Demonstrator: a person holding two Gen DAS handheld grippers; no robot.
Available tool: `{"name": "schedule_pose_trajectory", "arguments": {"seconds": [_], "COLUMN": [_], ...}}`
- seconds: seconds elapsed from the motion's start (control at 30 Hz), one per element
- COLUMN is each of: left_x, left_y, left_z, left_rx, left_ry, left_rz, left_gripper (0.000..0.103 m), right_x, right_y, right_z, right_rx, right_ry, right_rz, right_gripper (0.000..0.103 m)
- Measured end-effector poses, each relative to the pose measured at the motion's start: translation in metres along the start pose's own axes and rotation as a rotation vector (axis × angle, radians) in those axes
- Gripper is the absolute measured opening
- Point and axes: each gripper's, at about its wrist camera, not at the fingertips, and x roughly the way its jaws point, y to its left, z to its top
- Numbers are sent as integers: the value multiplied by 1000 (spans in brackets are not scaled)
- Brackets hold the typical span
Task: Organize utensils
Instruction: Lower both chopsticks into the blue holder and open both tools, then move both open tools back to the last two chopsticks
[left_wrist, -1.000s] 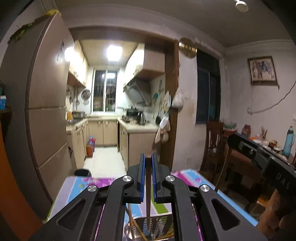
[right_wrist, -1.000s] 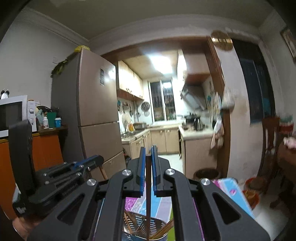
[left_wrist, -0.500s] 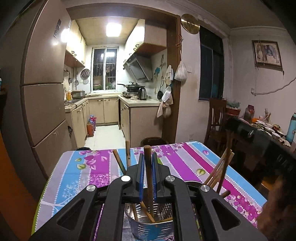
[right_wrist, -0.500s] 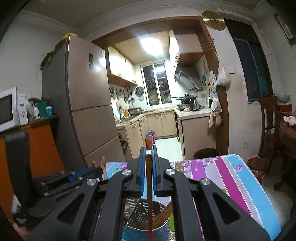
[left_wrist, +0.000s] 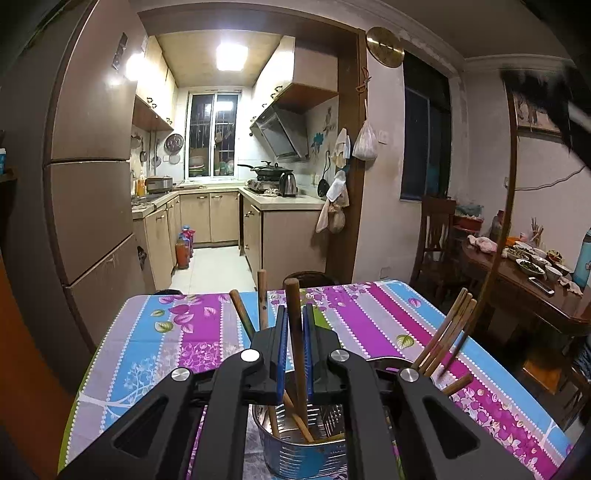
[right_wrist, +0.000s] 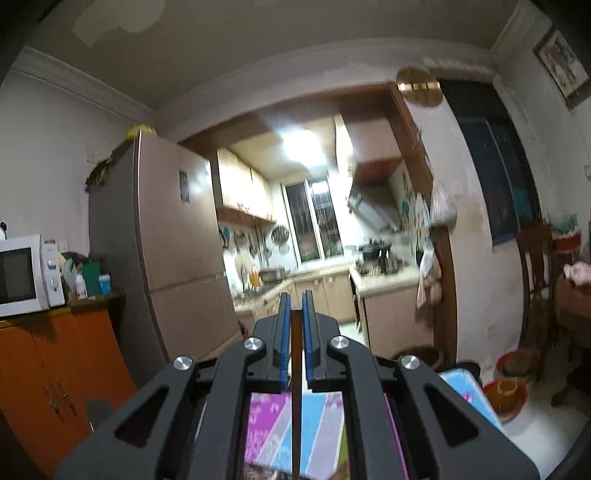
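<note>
In the left wrist view my left gripper (left_wrist: 294, 314) is shut on a wooden chopstick (left_wrist: 295, 332) whose lower end stands in a perforated metal utensil holder (left_wrist: 295, 450) directly below the fingers. Other wooden chopsticks (left_wrist: 262, 306) lean in the holder, and a bundle of chopsticks (left_wrist: 448, 332) leans at the right. In the right wrist view my right gripper (right_wrist: 294, 306) is shut on a thin dark chopstick (right_wrist: 295, 406), held above the striped tablecloth (right_wrist: 317, 432). The holder is out of that view.
The table wears a purple, blue and grey striped floral cloth (left_wrist: 177, 339). A fridge (left_wrist: 85, 184) stands at the left and the kitchen doorway lies ahead. A dining table with bowls (left_wrist: 528, 266) and a chair (left_wrist: 436, 229) stand at the right. A microwave (right_wrist: 22, 277) sits on an orange cabinet.
My left gripper has lowered its chopstick into the holder and the view has tilted down. My right gripper has lifted up and away, and the holder has left its view.
</note>
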Motion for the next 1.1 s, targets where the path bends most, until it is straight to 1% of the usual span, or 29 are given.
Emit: {"name": "schedule_pose_trajectory", "arguments": {"seconds": [0.1, 0.17, 0.23, 0.37, 0.4, 0.43, 0.47, 0.5, 0.53, 0.6, 0.73, 0.8, 0.83, 0.87, 0.93, 0.97, 1.0, 1.03, 1.07, 1.1], "left_x": [3, 4, 2, -2, -4, -7, -10, -13, -18, -28, -55, -76, -90, -101, -138, -158, -172, -187, -207, -218], "left_y": [-2, -3, -5, -9, -10, -10, -11, -10, -9, -6, 1, 3, 4, 5, 5, 5, 4, 2, -1, -2], "left_z": [1, -1, -1, -2, -2, -1, 0, 2, 4, 9, 23, 28, 30, 31, 26, 20, 15, 7, -6, -15], "left_rx": [6, 8, 11, 23, 23, 21, 19, 16, 13, 5, -15, -10, -3, 4, 38, 63, 85, 111, 148, 168], "left_ry": [5, 6, 4, -8, -12, -18, -24, -33, -47, -70, -125, -162, -187, -204, -251, -274, -287, -294, -290, -281], "left_rz": [8, 14, 20, 31, 31, 32, 32, 34, 36, 31, 43, 61, 70, 78, 122, 148, 163, 176, 196, 203], "left_gripper": [8, 8, 8, 8, 9, 10, 14, 19, 19, 19, 20, 20, 20, 20, 28, 34, 38, 39, 41, 42], "right_x": [7, 17, 28, 52, 55, 57, 57, 53, 48, 32, -1, -26, -46, -57, -87, -110, -127, -151, -165, -183], "right_y": [2, 3, -3, -18, -20, -21, -22, -22, -24, -31, -45, -49, -51, -53, -60, -66, -70, -76, -78, -81], "right_z": [5, -9, -31, -89, -99, -107, -114, -117, -116, -106, -81, -66, -60, -56, -53, -54, -55, -59, -64, -70], "right_rx": [6, -7, 8, 61, 71, 74, 68, 62, 63, 72, 75, 36, 4, -20, -72, -92, -109, -144, -171, -205], "right_ry": [-18, -2, 46, 175, 206, 237, 258, 261, 254, 218, 167, 140, 125, 122, 121, 120, 122, 133, 141, 156], "right_rz": [5, -16, -22, -37, -32, -30, -37, -49, -52, -60, -85, -98, -109, -122, -158, -174, -183, -210, -235, -268], "right_gripper": [5, 5, 5, 5, 5, 6, 7, 16, 28, 34, 34, 34, 35, 37, 53, 55, 55, 56, 56, 57]}}
